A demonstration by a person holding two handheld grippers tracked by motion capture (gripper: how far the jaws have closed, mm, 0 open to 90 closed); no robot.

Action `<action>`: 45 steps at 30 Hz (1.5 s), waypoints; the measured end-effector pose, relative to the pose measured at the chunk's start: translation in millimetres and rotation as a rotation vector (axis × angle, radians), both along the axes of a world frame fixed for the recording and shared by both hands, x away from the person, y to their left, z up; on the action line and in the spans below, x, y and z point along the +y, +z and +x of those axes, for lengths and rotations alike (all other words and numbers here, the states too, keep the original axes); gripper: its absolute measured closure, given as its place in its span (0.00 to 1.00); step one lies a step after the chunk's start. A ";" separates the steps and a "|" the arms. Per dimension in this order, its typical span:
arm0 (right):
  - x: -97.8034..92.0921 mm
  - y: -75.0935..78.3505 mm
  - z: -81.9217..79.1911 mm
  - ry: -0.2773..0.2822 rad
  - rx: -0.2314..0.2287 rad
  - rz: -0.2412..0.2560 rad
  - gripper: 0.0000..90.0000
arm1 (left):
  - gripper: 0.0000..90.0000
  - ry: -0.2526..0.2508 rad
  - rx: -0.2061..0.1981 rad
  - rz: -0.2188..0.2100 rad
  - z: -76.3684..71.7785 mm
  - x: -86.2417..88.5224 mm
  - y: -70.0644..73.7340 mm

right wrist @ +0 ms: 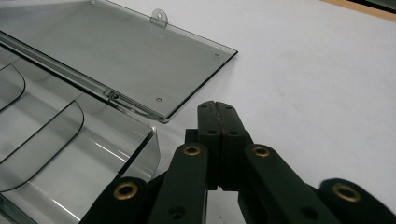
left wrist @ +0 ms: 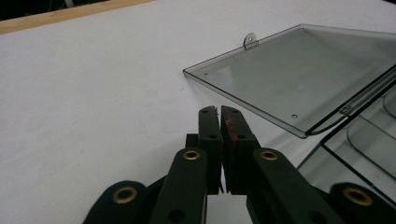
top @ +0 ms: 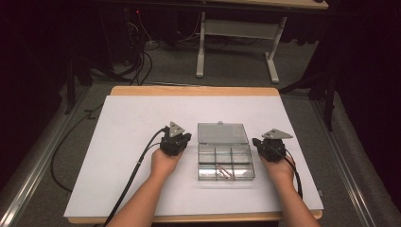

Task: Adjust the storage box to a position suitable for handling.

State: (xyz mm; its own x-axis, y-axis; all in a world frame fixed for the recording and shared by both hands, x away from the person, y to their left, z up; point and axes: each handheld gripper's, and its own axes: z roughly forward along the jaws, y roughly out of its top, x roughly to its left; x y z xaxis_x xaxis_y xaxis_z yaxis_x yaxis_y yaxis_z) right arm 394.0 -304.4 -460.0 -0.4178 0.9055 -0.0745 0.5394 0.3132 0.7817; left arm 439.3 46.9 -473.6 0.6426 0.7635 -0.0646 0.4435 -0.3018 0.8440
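Squarely between both closed, empty hand-held grippers, left (top: pixel 181 138) and right (top: pixel 258 142), sits a clear rectangular plastic compartment box (top: pixel 225 162), lid flat open.

The left gripper (left wrist: pixel 220 114) rests low over the white table (left wrist: pixel 93 84), and its two black jaws are pressed together with nothing between them. Just to the right and farther lies the clear lid (left wrist: pixel 299 79) of the open plastic box (left wrist: pixel 369 135), flat on the table.

A clear plastic compartment box (top: pixel 225 163) lay open at the table's middle, its lid (top: pixel 222 133) folded flat on the far side, with small reddish pieces (top: pixel 223 171) in a near compartment.
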 end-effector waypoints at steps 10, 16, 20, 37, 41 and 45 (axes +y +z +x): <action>3.7 -4.3 9.2 0.003 0.012 -0.001 1.00 | 1.00 -0.004 0.018 0.005 7.8 -11.9 -2.5; 3.3 -9.9 13.7 0.006 0.022 0.003 1.00 | 1.00 -0.003 0.040 0.030 8.9 -16.2 -9.5; 4.0 -11.8 15.7 0.011 0.025 0.003 1.00 | 1.00 -0.006 0.042 0.039 9.3 -17.6 -9.6; 8.0 -16.6 24.2 0.020 0.041 -0.010 1.00 | 1.00 -0.047 0.063 0.086 12.1 -27.1 -11.0; 8.8 -18.9 25.3 0.022 0.046 -0.009 1.00 | 1.00 -0.046 0.066 0.073 12.7 -27.4 -10.9; 10.4 -20.0 26.7 0.027 0.052 -0.014 1.00 | 1.00 -0.048 0.070 0.072 13.3 -27.1 -10.8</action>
